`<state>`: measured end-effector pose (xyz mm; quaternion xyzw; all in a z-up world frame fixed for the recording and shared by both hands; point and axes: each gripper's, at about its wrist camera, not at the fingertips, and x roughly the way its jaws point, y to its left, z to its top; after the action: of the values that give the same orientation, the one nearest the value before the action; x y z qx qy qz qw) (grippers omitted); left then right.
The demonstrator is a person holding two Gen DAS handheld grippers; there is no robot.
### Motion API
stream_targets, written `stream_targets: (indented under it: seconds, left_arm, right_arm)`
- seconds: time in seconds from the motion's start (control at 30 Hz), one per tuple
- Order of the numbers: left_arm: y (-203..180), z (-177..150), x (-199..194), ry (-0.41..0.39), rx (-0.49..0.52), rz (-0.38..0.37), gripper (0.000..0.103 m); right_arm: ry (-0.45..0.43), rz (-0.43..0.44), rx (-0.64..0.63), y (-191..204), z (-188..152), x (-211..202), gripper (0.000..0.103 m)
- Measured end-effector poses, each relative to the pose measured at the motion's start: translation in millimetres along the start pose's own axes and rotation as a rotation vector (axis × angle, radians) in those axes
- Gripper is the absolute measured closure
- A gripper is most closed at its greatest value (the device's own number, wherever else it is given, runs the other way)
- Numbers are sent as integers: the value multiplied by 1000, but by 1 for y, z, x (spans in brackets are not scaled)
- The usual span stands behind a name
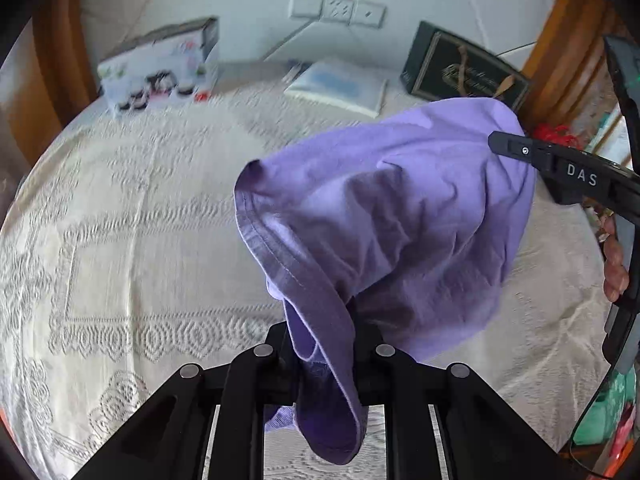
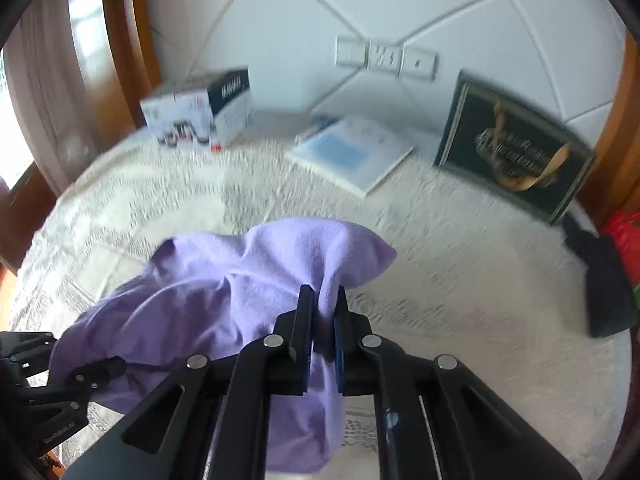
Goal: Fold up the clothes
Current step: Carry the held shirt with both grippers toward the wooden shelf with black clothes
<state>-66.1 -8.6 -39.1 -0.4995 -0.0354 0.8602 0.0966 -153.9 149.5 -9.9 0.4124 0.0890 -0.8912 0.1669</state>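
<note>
A purple garment point(image 1: 384, 216) hangs bunched in the air above a bed with a cream lace cover point(image 1: 132, 224). My left gripper point(image 1: 324, 344) is shut on its hemmed edge, and cloth drapes over the fingers and hides the tips. My right gripper point(image 2: 323, 300) is shut on another fold of the same garment point(image 2: 224, 292). The right gripper also shows at the right of the left wrist view point(image 1: 520, 150), against the cloth. The left gripper shows at the lower left of the right wrist view point(image 2: 96, 368).
At the far side of the bed stand a white printed box point(image 1: 160, 68), a flat white and blue packet point(image 1: 340, 84) and a dark box with gold print point(image 1: 460, 68). A white padded headboard with a socket panel point(image 1: 338, 8) is behind. Wooden posts flank it.
</note>
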Motion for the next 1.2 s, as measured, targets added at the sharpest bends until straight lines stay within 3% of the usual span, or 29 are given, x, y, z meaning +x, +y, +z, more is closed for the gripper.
stream_targets:
  seconds: [0.27,0.53,0.7,0.9,1.2]
  left_arm:
    - [-38,18,-12,-24,91,-88,86]
    - [-124,41,-17,-55,179,-162,86]
    - [-200,53,-10,-73,191,-168,86]
    - [-301,74,9,-52,186,-183,86]
    - [-422,108,43,-35,276,-214,86]
  right_arm:
    - [-35,-123,34,-36,-6,-49,95]
    - [-69,-222,60,-104,-17,-99,95]
    - [-102,-237,57,-174,-24,-130,95]
    - [-81,-247,36,-270,-35,-150,95]
    - [-76,-290,97,-394,-46,-165,95]
